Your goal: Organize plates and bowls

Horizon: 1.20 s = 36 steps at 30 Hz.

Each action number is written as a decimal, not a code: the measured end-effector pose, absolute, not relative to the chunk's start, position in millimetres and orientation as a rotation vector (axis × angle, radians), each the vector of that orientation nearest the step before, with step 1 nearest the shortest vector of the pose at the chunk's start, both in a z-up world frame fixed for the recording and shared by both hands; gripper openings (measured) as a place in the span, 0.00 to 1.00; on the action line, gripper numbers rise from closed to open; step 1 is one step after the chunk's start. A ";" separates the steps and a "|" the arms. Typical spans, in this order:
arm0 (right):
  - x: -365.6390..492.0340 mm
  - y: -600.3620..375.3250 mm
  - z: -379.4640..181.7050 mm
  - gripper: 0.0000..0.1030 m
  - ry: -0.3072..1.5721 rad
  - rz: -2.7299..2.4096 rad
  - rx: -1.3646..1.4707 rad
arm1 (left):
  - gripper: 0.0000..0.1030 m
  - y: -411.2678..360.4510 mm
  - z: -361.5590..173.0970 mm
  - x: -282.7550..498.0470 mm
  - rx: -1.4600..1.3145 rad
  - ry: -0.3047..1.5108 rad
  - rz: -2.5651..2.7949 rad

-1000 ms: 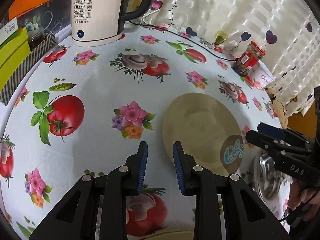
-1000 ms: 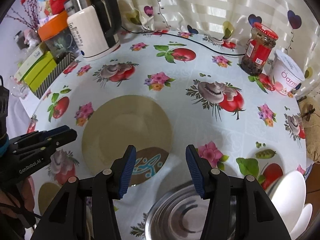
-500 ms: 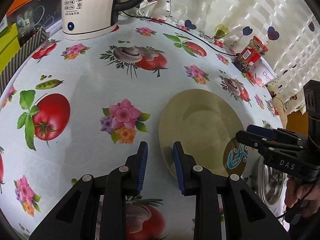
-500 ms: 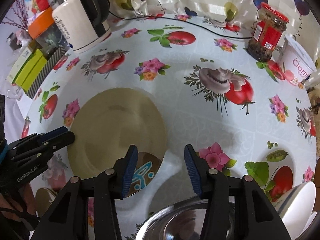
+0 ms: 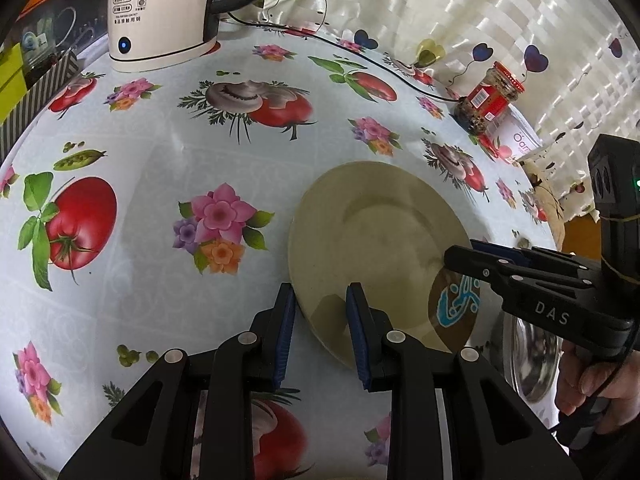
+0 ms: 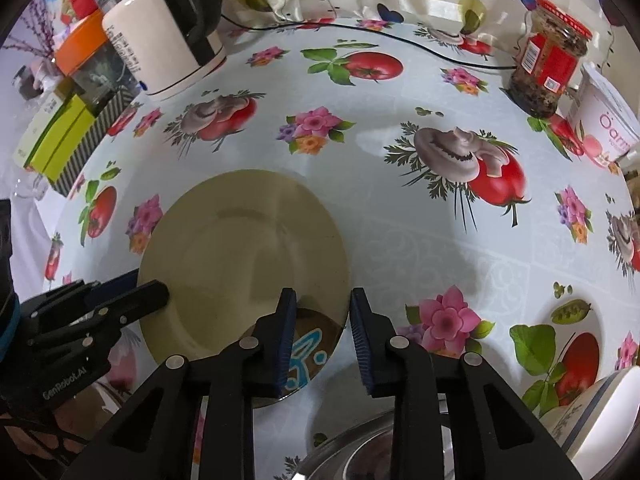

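Note:
A round beige plate [image 5: 376, 248] with a brown patch and blue pattern on one side lies flat on the flowered tablecloth. My left gripper [image 5: 320, 320] stands open astride the plate's near-left rim, one finger outside the edge and one over the plate. In the right wrist view the plate [image 6: 244, 256] fills the lower middle. My right gripper [image 6: 322, 312] straddles the patterned rim and its jaws are closing, with a gap still showing beside the rim. Each gripper shows in the other's view, the right gripper [image 5: 480, 260] at the plate's far side and the left gripper [image 6: 152, 292] opposite.
A steel bowl [image 6: 360, 452] sits just behind the right gripper, with white bowls [image 6: 600, 412] at the lower right. A white kettle [image 6: 168, 40] with its cord, a red-lidded jar [image 6: 548, 64], a yoghurt tub [image 6: 604, 128] and green boxes [image 6: 60, 132] ring the table.
The left gripper has slid over so the plate's rim now sits between its fingers. The right gripper has come down and its jaws have narrowed around the patterned rim.

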State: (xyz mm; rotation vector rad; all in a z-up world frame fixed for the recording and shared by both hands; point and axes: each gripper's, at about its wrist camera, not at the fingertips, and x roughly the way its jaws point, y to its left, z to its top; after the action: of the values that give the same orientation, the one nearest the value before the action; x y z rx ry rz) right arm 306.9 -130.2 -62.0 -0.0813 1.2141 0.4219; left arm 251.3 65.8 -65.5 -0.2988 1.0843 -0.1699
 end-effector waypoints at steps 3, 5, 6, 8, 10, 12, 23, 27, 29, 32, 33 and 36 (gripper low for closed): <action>307.0 -129.9 -59.9 0.25 1.209 0.423 -0.068 | 0.26 68.0 -58.0 250.4 -0.291 1.065 -0.163; 305.8 -129.1 -57.9 0.25 1.206 0.426 -0.062 | 0.26 69.6 -55.2 248.9 -0.294 1.058 -0.157; 304.6 -128.3 -56.9 0.25 1.204 0.427 -0.064 | 0.26 70.0 -53.5 247.6 -0.294 1.053 -0.153; 302.1 -127.2 -54.7 0.25 1.200 0.428 -0.068 | 0.26 70.7 -51.6 246.5 -0.297 1.053 -0.152; 300.9 -127.0 -53.2 0.25 1.200 0.428 -0.071 | 0.26 70.1 -49.2 244.3 -0.299 1.048 -0.156; 299.3 -127.9 -51.2 0.25 1.198 0.426 -0.067 | 0.26 69.3 -46.8 241.4 -0.298 1.044 -0.154; 283.7 -126.2 -34.3 0.25 1.173 0.422 -0.083 | 0.26 67.6 -30.0 220.7 -0.289 1.023 -0.143; 276.2 -124.3 -23.8 0.25 1.156 0.427 -0.087 | 0.26 68.6 -20.2 212.0 -0.285 1.010 -0.137; 272.7 -123.0 -19.6 0.25 1.153 0.430 -0.089 | 0.26 68.6 -15.4 206.7 -0.281 1.004 -0.131; 265.6 -121.3 -13.4 0.25 1.143 0.435 -0.091 | 0.26 69.8 -10.2 199.6 -0.279 0.998 -0.125; 262.3 -120.6 -11.5 0.25 1.140 0.437 -0.091 | 0.26 70.0 -8.3 196.0 -0.278 0.995 -0.124; 253.2 -119.0 -7.5 0.25 1.136 0.441 -0.094 | 0.26 71.0 -4.6 185.9 -0.277 0.990 -0.121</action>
State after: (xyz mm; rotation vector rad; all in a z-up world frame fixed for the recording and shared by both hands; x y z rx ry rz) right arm 253.2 -119.0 -7.5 -0.0942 1.1360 0.4414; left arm 185.9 71.0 -4.6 -0.2774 0.9900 -0.1212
